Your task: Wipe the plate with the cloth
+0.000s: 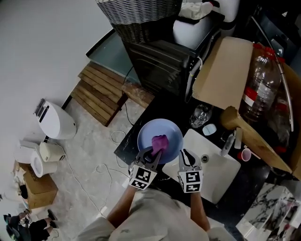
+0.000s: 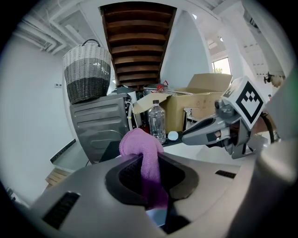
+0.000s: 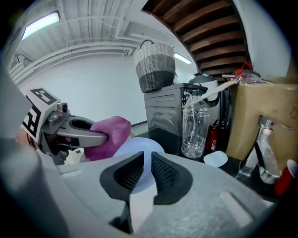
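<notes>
A light blue plate (image 1: 170, 132) is held over the black counter's front edge. My right gripper (image 1: 183, 153) is shut on its near right rim; in the right gripper view the rim (image 3: 136, 153) runs between the jaws of that gripper (image 3: 145, 174). A purple cloth (image 1: 159, 142) lies against the plate's face, and my left gripper (image 1: 154, 151) is shut on it. In the left gripper view the cloth (image 2: 142, 148) bulges out above the closed jaws of the left gripper (image 2: 149, 179), with a sliver of the plate (image 2: 157, 216) below. The cloth (image 3: 106, 135) touches the plate's left side.
A white sink (image 1: 217, 175) lies right of the plate. A clear jar (image 1: 201, 115), a small pale lid (image 1: 209, 129) and a red cup (image 1: 244, 154) stand nearby. Behind are a black oven (image 1: 157, 66), a wicker basket (image 1: 141, 14), a cardboard box (image 1: 225, 70) and a plastic bottle (image 1: 260, 89).
</notes>
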The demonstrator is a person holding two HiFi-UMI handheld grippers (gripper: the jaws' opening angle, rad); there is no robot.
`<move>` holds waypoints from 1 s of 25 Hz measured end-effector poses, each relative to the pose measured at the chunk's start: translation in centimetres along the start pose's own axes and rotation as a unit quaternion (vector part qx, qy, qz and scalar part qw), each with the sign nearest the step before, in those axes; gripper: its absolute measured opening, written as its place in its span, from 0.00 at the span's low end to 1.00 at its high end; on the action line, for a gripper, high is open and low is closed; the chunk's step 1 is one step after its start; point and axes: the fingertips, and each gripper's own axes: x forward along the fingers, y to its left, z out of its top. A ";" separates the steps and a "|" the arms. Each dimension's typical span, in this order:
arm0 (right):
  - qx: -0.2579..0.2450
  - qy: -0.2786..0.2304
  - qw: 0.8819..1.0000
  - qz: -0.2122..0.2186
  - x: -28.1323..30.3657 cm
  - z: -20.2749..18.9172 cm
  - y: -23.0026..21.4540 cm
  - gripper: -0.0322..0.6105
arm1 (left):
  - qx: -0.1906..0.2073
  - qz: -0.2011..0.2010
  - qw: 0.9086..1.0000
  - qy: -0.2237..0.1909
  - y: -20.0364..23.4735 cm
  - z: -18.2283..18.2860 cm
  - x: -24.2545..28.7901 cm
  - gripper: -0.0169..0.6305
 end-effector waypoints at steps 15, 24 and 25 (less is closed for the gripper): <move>0.062 0.052 0.995 -0.053 2.8 -2.9 -1.8 0.15 | 0.040 -0.114 0.991 0.055 -2.0 -1.7 4.8 0.12; 0.101 0.054 0.989 -0.091 4.1 -3.4 -1.7 0.17 | 0.074 -0.194 0.976 0.072 -3.3 -2.4 6.1 0.12; 0.104 0.055 0.989 -0.093 4.2 -3.5 -1.7 0.17 | 0.077 -0.200 0.974 0.074 -3.4 -2.4 6.3 0.12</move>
